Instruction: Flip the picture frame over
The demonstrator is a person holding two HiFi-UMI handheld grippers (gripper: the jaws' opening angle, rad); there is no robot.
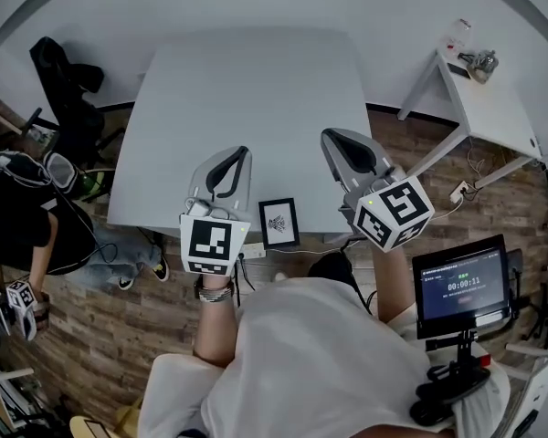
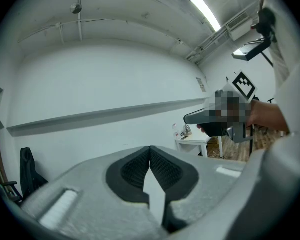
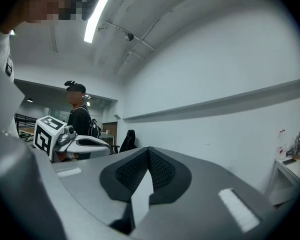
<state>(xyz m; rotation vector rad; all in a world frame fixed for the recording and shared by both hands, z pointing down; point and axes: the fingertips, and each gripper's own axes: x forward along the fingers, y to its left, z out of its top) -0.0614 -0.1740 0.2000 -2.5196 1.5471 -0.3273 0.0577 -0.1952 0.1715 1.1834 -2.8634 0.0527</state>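
The picture frame (image 1: 279, 223), small with a black border and a white mat round a dark print, lies face up at the near edge of the white table (image 1: 256, 89). My left gripper (image 1: 240, 153) hovers above the table just left of the frame, shut and empty. Its pads (image 2: 162, 166) meet at the tips, and it points level at the white wall. My right gripper (image 1: 333, 137) is held up to the frame's right, also shut with nothing in it. In the right gripper view its pads (image 3: 160, 169) touch, and the left gripper (image 3: 65, 139) shows beside it.
A black chair with a jacket (image 1: 68, 89) stands at the table's left. A person in black (image 1: 18, 217) sits at the far left. A small white side table (image 1: 489, 99) with bottles is at the right. A timer screen (image 1: 461, 286) is at my right hip.
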